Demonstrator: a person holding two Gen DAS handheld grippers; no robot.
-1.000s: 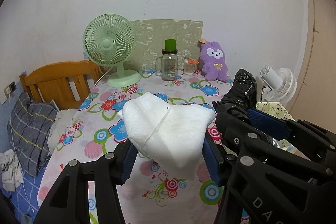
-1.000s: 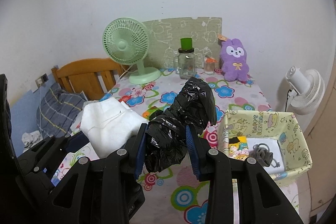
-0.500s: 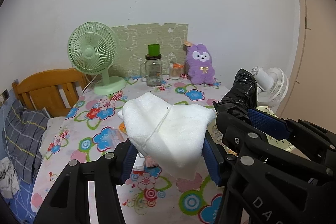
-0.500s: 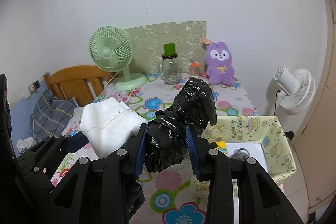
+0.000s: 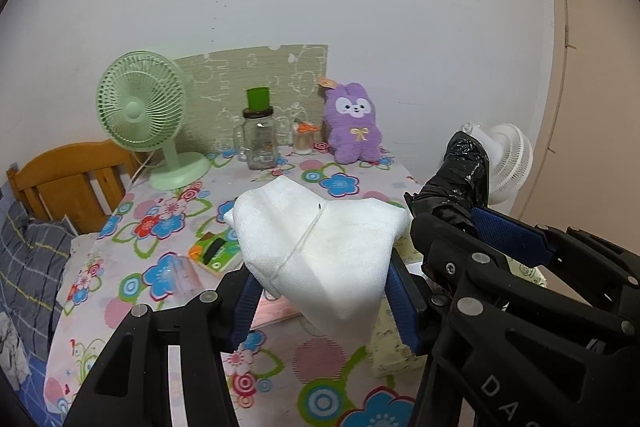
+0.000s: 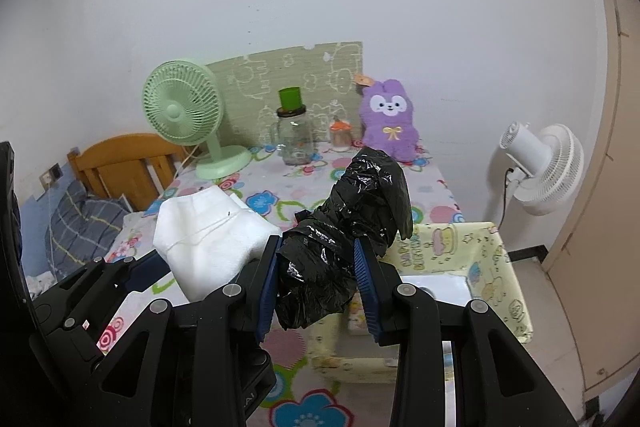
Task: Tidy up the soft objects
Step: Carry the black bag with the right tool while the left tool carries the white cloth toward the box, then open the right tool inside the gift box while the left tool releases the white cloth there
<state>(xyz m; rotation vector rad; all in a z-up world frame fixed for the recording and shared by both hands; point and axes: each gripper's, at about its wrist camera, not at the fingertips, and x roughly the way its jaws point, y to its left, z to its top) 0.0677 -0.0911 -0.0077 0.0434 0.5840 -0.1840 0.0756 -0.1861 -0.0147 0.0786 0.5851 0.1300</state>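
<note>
Two hand-held grippers above a counter (image 5: 280, 379) covered in a flower-print cloth; the purple plush rabbit (image 5: 354, 129) at the far edge of the counter serves as landmark.

Left gripper (image 5: 320, 301): jaws about half open and pressed on both sides of a folded white foam sheet (image 5: 320, 251), which is lifted clear of the counter. A thin thread runs across the sheet. The sheet is held on the near side of the rabbit, well apart from it.

Right gripper (image 6: 316, 283): jaws drawn close together, clamping a crumpled black plastic bag (image 6: 352, 227). The bag stands up and away from the blue pads, its upper end reaching toward the rabbit (image 6: 390, 125) without touching it. In the left wrist view the bag (image 5: 460, 183) appears to the right of the foam sheet, with the two grippers side by side.

Below and to the right of the bag, nearer than the rabbit, stands a pale yellow fabric bin (image 6: 496, 267) with a cartoon print, open at the top, at the counter's right edge.

Left of the rabbit, along the wall: a small jar with an orange top (image 6: 340, 137), a glass mug jar with a green cup on top (image 6: 294, 139), then a green desk fan (image 6: 188, 115). Right of the rabbit, off the counter, a white fan (image 6: 548, 167). Far left of the rabbit, a wooden bed frame (image 5: 68, 179) with a plaid pillow (image 5: 28, 259).
</note>
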